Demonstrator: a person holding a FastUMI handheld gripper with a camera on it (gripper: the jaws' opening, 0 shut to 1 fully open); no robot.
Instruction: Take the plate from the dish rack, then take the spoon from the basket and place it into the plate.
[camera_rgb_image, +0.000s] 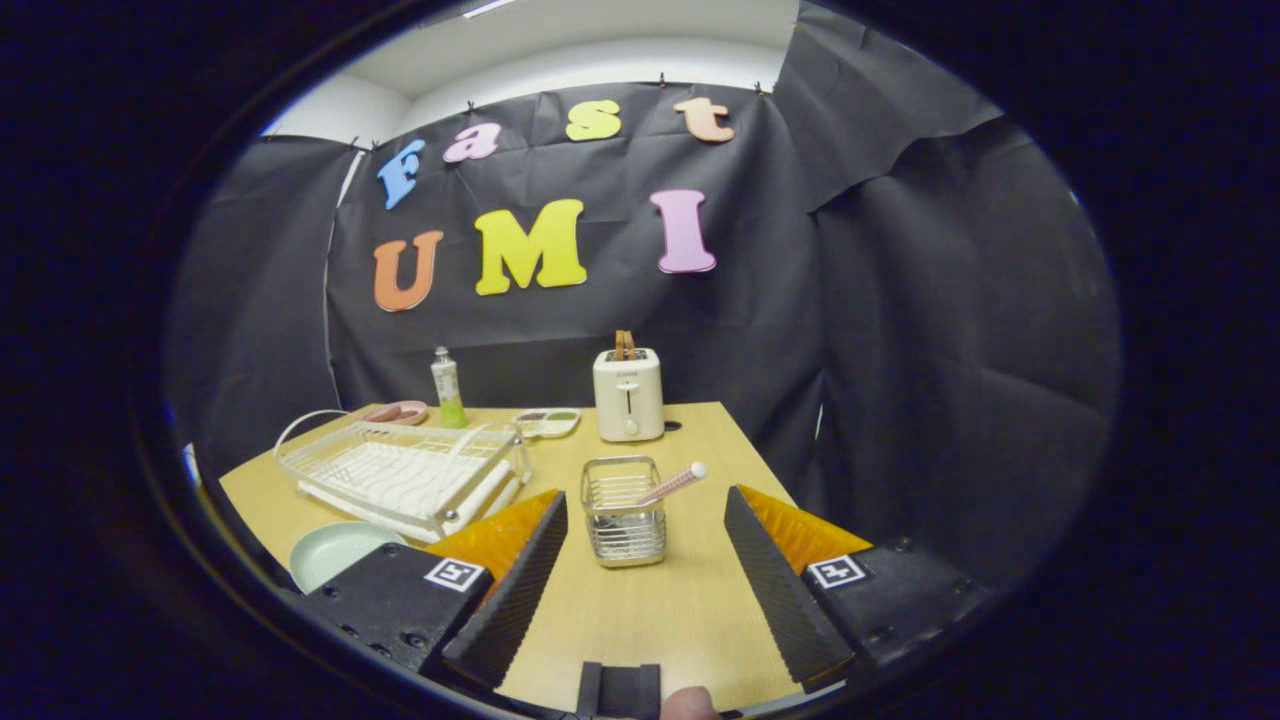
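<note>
A: On the counter (640, 610), basket (624, 510) is the reference. Gripper (645, 520) is spread wide, holding nothing; basket sits between the two fingers (515, 585), touching neither.

B: Spoon?

A: Spoon (672, 484) is in the basket, pink handle leaning out over the rim toward the right finger, round white end up.

B: Plate?

A: Plate (335, 552), pale green, is flat on the counter left of the basket, beside the left finger. Dish rack (405, 475) is just behind the plate, left of the basket.

B: Beyond the basket?

A: Toaster (628, 395) straight behind it, small tray (547, 423) and bottle (447, 388) behind-left, pink dish (398, 412) by the bottle.
</note>
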